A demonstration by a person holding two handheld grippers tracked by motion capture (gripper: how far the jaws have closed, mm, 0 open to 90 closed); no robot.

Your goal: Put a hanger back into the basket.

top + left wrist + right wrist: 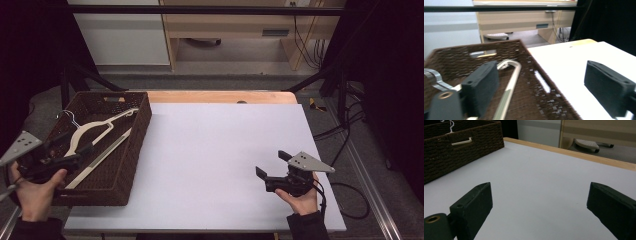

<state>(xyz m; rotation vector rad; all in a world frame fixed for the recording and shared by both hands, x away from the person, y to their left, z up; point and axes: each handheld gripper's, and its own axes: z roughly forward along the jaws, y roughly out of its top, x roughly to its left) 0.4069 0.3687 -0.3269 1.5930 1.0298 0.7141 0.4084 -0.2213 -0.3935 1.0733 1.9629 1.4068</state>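
Hanger (97, 131) in basket (135, 150), table (220, 150) left.

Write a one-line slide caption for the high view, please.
Left gripper, open, above a wicker basket holding a clothes hanger; right gripper open.

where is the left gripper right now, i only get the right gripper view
Observer: The left gripper is over the near left part of the brown wicker basket, which sits at the table's left edge.
Operator: is it holding anything
Observer: No. Its jaws stand open and the pads press on nothing.
Operator: whats in the basket
Observer: A pale hanger lies slantwise inside, its metal hook toward the far left corner.
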